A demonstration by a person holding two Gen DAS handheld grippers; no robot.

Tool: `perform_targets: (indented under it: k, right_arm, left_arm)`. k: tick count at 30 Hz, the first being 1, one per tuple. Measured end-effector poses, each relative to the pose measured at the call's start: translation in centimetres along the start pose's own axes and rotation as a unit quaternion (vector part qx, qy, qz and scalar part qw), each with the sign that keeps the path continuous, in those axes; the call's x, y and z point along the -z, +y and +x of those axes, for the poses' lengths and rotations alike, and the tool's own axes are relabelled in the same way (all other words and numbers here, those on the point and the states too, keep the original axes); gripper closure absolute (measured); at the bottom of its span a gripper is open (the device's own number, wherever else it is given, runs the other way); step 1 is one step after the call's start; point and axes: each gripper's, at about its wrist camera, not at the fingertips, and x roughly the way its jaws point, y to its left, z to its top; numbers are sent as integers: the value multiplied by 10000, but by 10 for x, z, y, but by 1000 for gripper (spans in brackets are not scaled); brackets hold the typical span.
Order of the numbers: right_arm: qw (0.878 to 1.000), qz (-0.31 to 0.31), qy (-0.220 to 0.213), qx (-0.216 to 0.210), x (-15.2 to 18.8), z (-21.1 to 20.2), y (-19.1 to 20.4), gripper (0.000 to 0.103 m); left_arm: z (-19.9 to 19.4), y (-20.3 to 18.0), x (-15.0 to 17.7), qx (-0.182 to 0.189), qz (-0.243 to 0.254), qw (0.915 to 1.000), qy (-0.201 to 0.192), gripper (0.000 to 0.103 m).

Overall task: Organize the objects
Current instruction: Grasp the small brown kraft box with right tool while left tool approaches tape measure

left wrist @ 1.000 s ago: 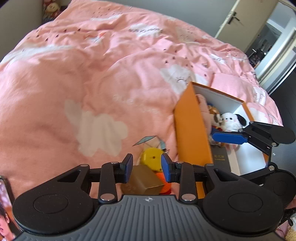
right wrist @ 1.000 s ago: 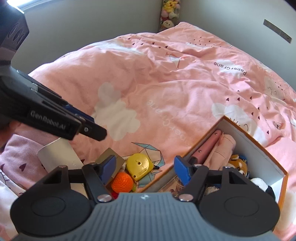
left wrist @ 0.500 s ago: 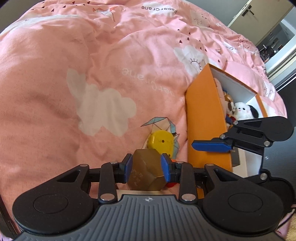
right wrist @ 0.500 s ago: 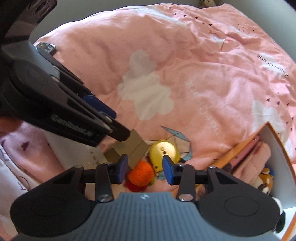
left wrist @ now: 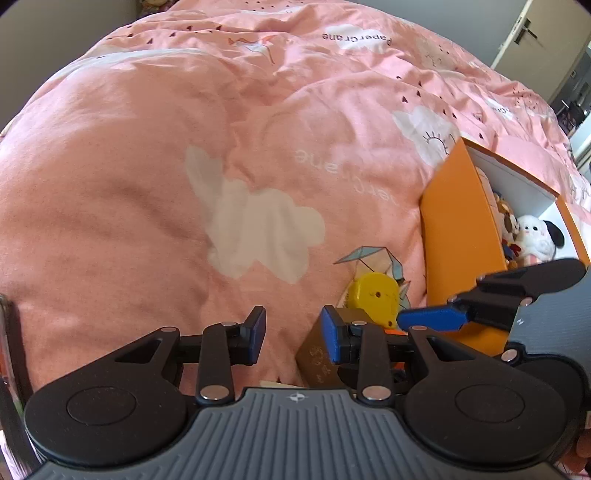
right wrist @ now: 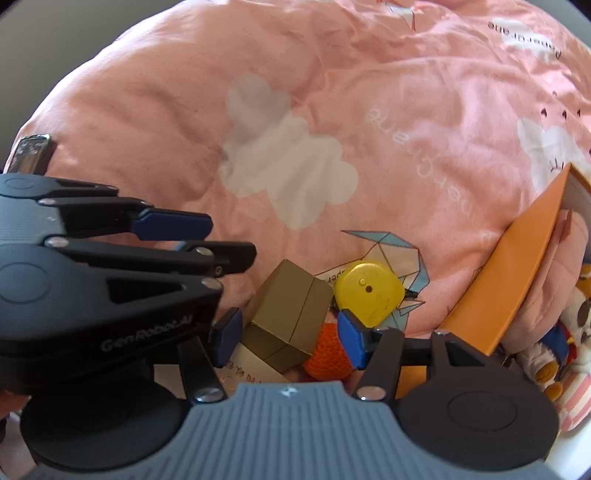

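Note:
A gold-brown box [right wrist: 291,317] lies on the pink bedspread between the open fingers of my right gripper [right wrist: 290,338]; it also shows in the left wrist view [left wrist: 317,356]. An orange crocheted ball [right wrist: 327,356] and a yellow round tape measure [right wrist: 369,295] lie beside it. My left gripper [left wrist: 293,334] is open and empty, just left of the box. An orange-sided storage box [left wrist: 458,236] on the right holds plush toys [left wrist: 535,236].
A pink bedspread [left wrist: 184,166] with white clouds covers the bed. A white card [right wrist: 251,365] lies under the gold box. A dark phone-like object [right wrist: 31,153] lies at the left edge. A door [left wrist: 532,33] stands at the far right.
My left gripper has opened and let go of the gold box, which now lies on the bed. My right gripper has moved in around the box with its fingers opened wider.

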Motion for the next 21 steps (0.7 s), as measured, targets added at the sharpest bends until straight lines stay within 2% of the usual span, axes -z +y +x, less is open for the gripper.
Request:
perform_targets:
  k: [6,12,16,21]
  right_arm:
    - [9988,312,319,-178,-8,15,-9,43]
    - [9975,450,444,-312,-12,22,-14,45]
    - [9980,386,423,-284,-11,20,-13,46]
    - [9996,68,192,-211,-5,7,-8,47]
  left_arm:
    - [-2,11,-3,5,-177,9998,-88,66]
    - [1,16,-3,87,-240,9997,-33,66]
    - [2,17,-3,173,-282,9995,11,66]
    - [0,19,-3,240,-355,9991,0,66]
